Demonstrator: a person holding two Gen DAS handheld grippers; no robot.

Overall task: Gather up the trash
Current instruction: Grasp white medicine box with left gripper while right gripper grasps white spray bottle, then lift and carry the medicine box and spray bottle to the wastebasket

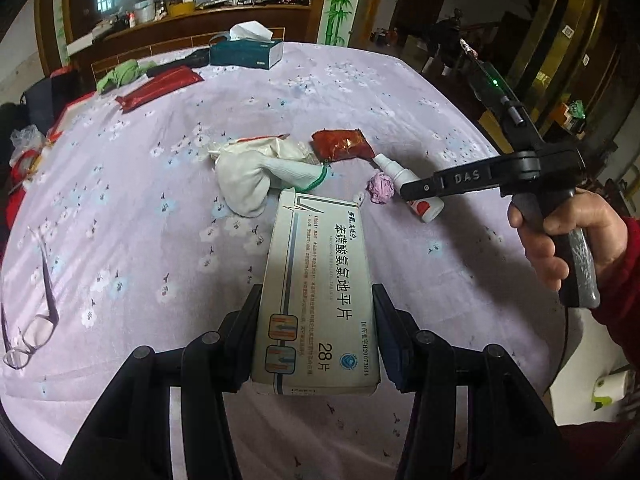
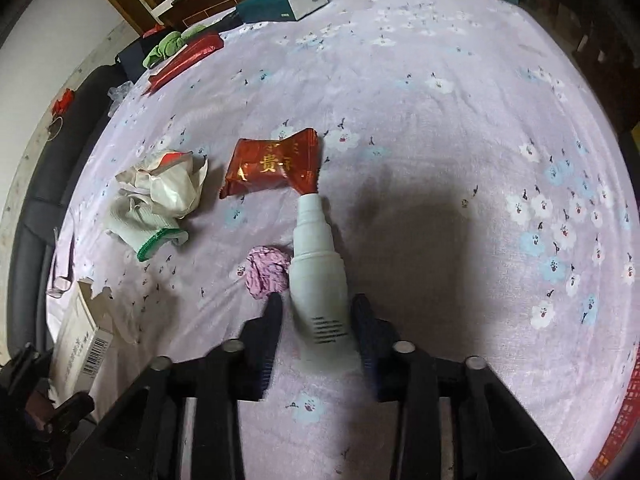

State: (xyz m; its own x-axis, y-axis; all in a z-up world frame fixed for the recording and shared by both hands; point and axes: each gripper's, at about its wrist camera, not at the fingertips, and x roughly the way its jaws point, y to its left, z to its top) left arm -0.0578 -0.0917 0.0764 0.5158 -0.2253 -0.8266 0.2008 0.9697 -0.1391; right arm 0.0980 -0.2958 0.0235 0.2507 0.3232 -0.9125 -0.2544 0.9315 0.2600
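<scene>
The left gripper [image 1: 316,320] has its jaws closed on a white medicine box [image 1: 316,292], one finger pressed to each long side, the box lifted above the purple flowered cloth of the surface [image 1: 140,208]. The box's far end hides part of the cloth behind it. In the right wrist view the same box [image 2: 80,340] sits at the lower left, partly cut off by dark gripper parts.

The right gripper [image 2: 316,320] has its jaws open around a white spray bottle [image 2: 320,280] that lies on the cloth; a gap shows on the left side, and whether the right finger touches the bottle is hard to tell. The bottle's base is hidden beneath the gripper.

Just beside the bottle lies a crumpled purple wad [image 2: 267,272]. The bottle's nozzle touches a red foil packet [image 2: 272,168]. Left of that, a white glove [image 2: 152,216] with a green cuff lies under crumpled white wrapping [image 2: 168,180].

A person's hand [image 1: 560,236] holds the right gripper's handle. Eyeglasses [image 1: 36,320] lie near the cloth's left edge, blurred by the lens.
</scene>
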